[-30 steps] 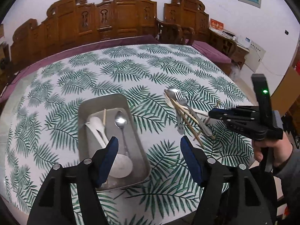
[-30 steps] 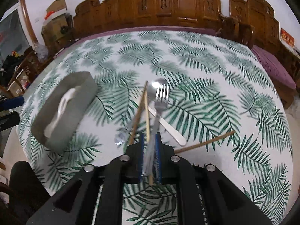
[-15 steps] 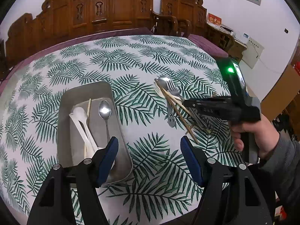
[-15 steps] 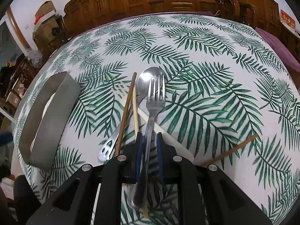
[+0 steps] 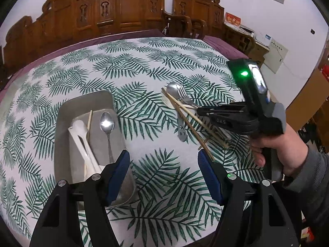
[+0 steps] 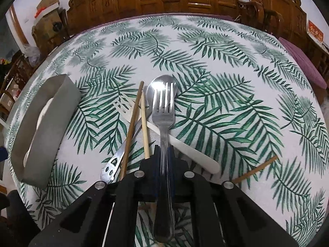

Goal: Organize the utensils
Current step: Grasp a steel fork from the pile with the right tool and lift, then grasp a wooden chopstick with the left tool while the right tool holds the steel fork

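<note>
Right gripper (image 6: 164, 154): clamping the handle of the metal fork (image 6: 164, 111), low centre of the right wrist view; its blue pads are pressing on both sides.
Fork: lying with tines over the bowl of a metal spoon (image 6: 162, 84), mid-frame.
Pile: two wooden chopsticks (image 6: 131, 127) and a white plastic fork (image 6: 185, 146) are lying just beside and under the fork.
Left gripper (image 5: 163, 170): released, hanging wide and empty at the bottom of the left wrist view.
Tray (image 5: 82, 105): sitting left of frame, holding a spoon (image 5: 107, 125), white utensils (image 5: 82, 142) and a chopstick (image 5: 89, 121).
</note>
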`<action>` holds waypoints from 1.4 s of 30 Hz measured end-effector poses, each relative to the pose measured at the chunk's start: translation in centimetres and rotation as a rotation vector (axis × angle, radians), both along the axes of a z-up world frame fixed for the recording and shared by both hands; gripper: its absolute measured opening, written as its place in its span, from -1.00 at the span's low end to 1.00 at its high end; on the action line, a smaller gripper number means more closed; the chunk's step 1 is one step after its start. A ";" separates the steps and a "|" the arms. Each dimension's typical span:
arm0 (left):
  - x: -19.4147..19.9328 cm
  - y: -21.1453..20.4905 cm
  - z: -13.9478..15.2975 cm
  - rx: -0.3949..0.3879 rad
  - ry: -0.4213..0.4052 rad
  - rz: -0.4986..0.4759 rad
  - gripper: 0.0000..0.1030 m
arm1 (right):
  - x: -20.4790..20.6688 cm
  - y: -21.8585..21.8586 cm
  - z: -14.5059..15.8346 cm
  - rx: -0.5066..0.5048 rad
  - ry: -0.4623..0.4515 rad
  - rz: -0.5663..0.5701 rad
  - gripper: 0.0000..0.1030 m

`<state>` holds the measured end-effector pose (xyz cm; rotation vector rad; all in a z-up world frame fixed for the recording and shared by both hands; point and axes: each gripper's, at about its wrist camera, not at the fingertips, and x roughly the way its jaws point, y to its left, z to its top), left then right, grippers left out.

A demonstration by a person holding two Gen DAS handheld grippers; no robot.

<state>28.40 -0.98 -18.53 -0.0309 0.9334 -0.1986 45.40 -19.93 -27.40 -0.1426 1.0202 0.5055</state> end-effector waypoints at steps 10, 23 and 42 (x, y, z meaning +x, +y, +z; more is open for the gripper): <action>2.9 -3.7 -1.5 0.006 0.007 -0.014 0.24 | -2.4 -5.4 3.2 0.044 -0.068 0.013 -0.83; 9.4 -7.3 -6.6 -0.026 0.139 0.016 -0.60 | -2.7 -10.4 1.1 0.044 -0.056 -0.019 -0.83; 9.3 -6.9 -6.4 0.051 0.157 0.064 -0.92 | -3.1 -10.2 3.0 0.085 -0.077 -0.003 -0.82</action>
